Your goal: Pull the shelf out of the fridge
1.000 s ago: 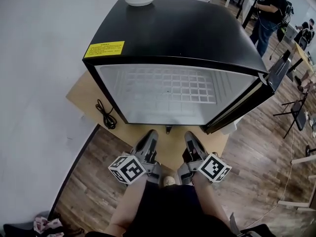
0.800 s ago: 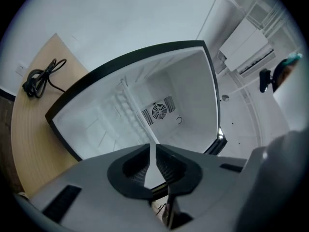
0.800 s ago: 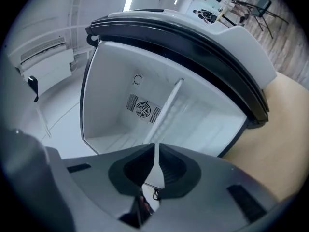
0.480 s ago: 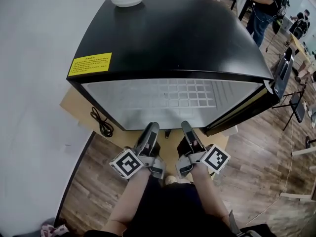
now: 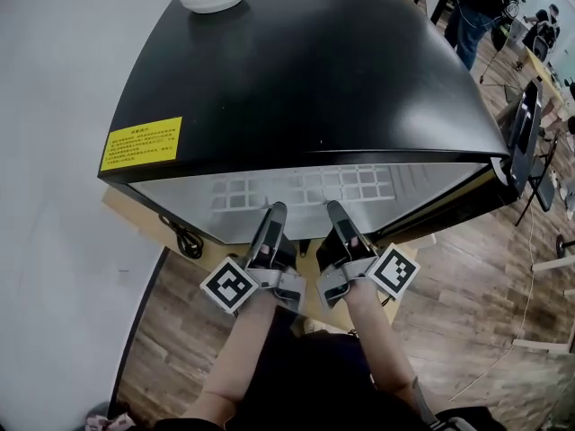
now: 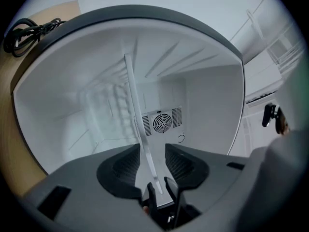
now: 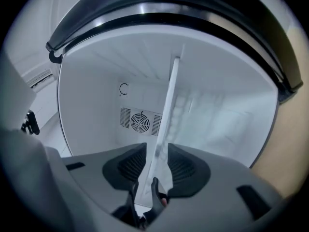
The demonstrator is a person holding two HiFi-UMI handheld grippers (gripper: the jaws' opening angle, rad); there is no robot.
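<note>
A plain white wall (image 5: 54, 106) stands at the left, the floor (image 5: 467, 268) is of brown wooden planks, a pale wooden board (image 5: 148, 229) lies beside the wall with a coiled black cable (image 5: 184, 239) on it, and a person (image 5: 474, 7) stands far behind at the right.

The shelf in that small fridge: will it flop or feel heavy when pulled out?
The shelf shows edge-on as a thin, straight line, so probably stiff. Its open grid suggests light wire, though the material is unclear. Being wide and thin, it may tilt if pulled unevenly.
</note>
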